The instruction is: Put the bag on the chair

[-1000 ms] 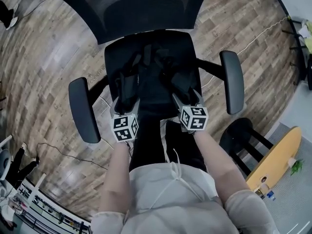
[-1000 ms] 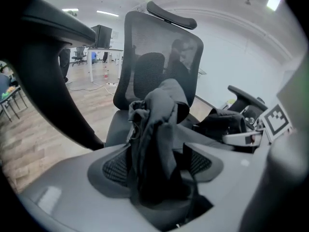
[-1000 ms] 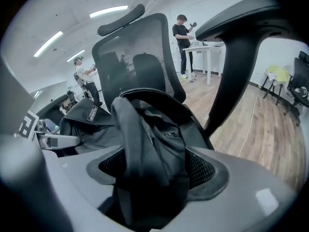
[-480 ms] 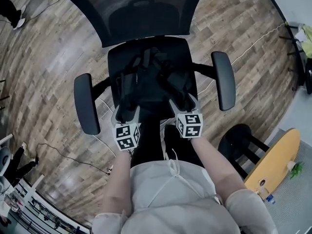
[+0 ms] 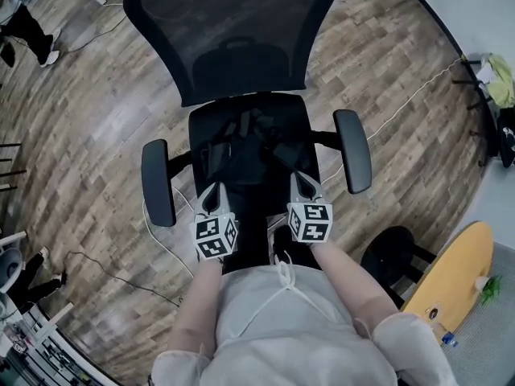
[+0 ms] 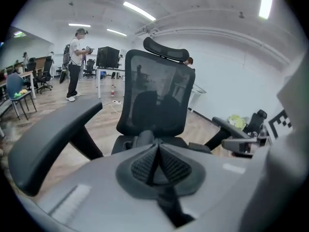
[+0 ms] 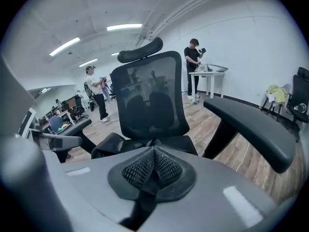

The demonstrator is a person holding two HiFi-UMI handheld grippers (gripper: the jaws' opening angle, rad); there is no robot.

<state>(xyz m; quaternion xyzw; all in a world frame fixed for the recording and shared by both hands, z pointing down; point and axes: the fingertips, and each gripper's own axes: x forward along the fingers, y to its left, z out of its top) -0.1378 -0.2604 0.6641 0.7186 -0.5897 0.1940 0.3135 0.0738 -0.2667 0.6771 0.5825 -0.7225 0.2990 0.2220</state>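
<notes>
A black bag point(image 5: 251, 141) lies on the seat of the black office chair point(image 5: 233, 34), between its two armrests. Both grippers hover at the seat's front edge, just short of the bag and apart from it. My left gripper point(image 5: 212, 193) is shut, its pads point(image 6: 145, 164) meeting with nothing between them. My right gripper point(image 5: 304, 185) is shut and empty too, its pads point(image 7: 165, 167) pressed together. In the right gripper view the bag point(image 7: 108, 146) shows as a dark lump with a small label beyond the jaws. From the left gripper view I see the bag point(image 6: 141, 139) low in front of the backrest.
The armrests point(image 5: 158, 182) point(image 5: 352, 149) flank the seat. A black stool point(image 5: 394, 252) and a wooden board point(image 5: 451, 268) stand at the right. Cables point(image 5: 157, 244) trail over the wooden floor. People point(image 6: 75, 64) point(image 7: 193, 66) stand by desks far off.
Both grippers have pulled back from the bag towards the seat's front edge, and their jaws have gone from open to shut. The bag stays on the seat.
</notes>
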